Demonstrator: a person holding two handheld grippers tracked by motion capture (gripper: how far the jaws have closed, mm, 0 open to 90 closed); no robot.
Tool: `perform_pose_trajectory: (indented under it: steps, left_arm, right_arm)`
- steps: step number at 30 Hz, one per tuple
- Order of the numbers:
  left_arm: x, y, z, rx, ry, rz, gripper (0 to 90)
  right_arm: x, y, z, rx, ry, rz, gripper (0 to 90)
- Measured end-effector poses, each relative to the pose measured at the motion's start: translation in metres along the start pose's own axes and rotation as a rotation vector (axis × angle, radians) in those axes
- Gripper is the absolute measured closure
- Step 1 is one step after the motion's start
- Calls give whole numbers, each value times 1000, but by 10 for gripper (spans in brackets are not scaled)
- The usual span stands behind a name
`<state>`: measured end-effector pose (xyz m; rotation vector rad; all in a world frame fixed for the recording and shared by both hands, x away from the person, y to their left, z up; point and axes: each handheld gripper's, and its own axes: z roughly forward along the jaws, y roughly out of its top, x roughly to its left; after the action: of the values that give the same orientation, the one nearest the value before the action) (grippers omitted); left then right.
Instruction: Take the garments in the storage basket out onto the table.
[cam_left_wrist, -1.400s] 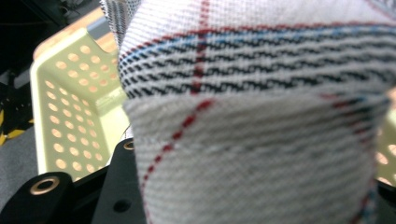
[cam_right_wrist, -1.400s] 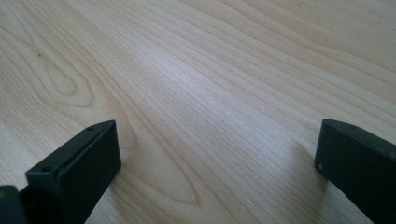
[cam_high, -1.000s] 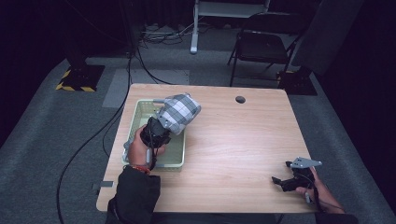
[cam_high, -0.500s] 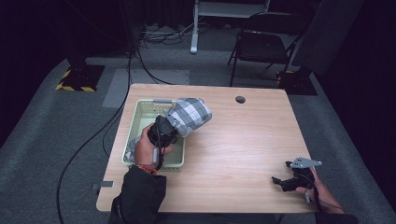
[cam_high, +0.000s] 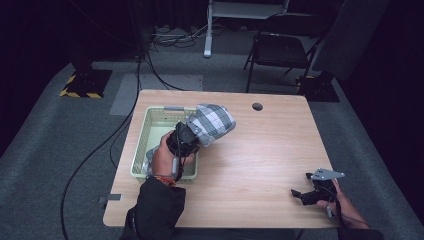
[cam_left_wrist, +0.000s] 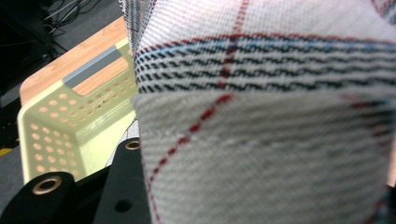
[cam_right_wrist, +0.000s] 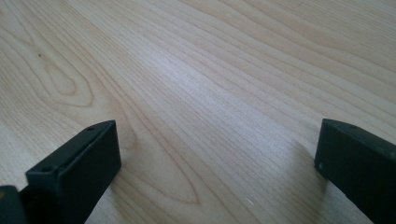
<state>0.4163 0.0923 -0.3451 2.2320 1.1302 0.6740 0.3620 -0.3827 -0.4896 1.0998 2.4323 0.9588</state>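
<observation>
Checked cloth (cam_high: 214, 123), white and grey with thin red and blue lines, hangs in a soft bunch from the left gripper (cam_high: 192, 136). The black jaws are pinched tight on one part of it, and the bundle sits up in the air over the right edge of the pale green plastic basket (cam_high: 141, 150) with little holes in its walls. Part of the cloth reaches out past the basket, above the light wooden table (cam_high: 260, 150).

It looks light and floppy. It will bend, fold and swing, and loose ends may drag or catch on the basket rim. It won't break, and the weave looks rough enough not to slip. A good place to hold it is a thick fold or a corner, so more than one layer stays in the pinch.

Far off on the near right of the table, the right gripper (cam_high: 306, 195) rests low, with its jaws wide apart and nothing but bare wood between them.
</observation>
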Motion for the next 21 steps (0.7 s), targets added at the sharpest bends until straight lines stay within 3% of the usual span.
perform_pose_trajectory:
  steps: [4,6,21]
  left_arm:
    - [0,0,0,0,0,0,563]
    - [-8,7,0,-12,-28,4,563]
    - [-28,22,4,-21,-76,34,562]
  right_arm:
    - [0,0,0,0,0,0,4]
    - [0,0,0,0,0,-1,4]
    - [0,0,0,-1,0,0,4]
